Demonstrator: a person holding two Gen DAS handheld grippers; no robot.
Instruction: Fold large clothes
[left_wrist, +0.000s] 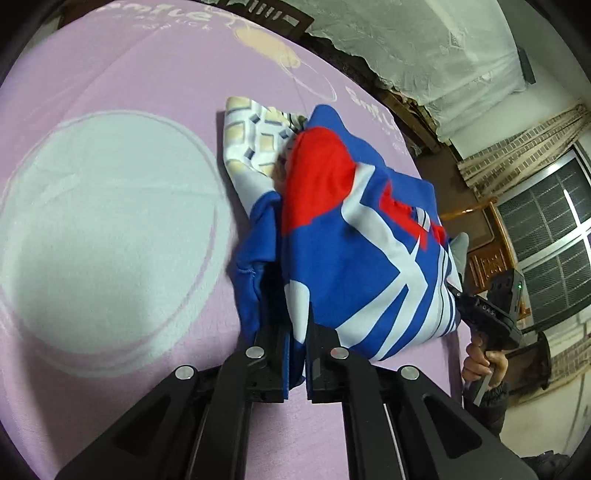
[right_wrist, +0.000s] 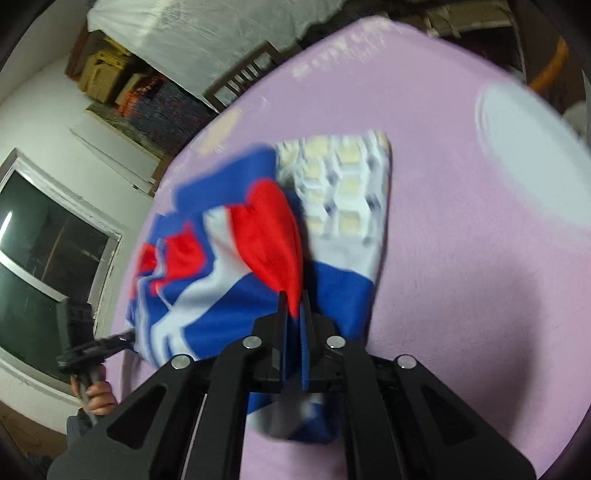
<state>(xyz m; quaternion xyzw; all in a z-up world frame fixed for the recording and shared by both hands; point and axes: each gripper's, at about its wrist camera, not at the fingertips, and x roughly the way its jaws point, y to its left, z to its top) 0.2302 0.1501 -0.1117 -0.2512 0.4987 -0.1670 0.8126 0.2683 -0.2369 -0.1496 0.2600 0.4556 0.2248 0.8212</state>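
A soft blue fleece garment with red patches and white stripes (left_wrist: 343, 236) lies bunched on the lilac printed bedsheet (left_wrist: 147, 92), overlapping a white-and-cream checked cloth (left_wrist: 251, 136); left tongs (left_wrist: 295, 332) and right tongs (right_wrist: 293, 314) each clamp 1 blue edge.

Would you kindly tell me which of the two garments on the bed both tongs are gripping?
The blue, red and white garment, clamped by the left tongs and right tongs; the checked cloth lies free behind it.
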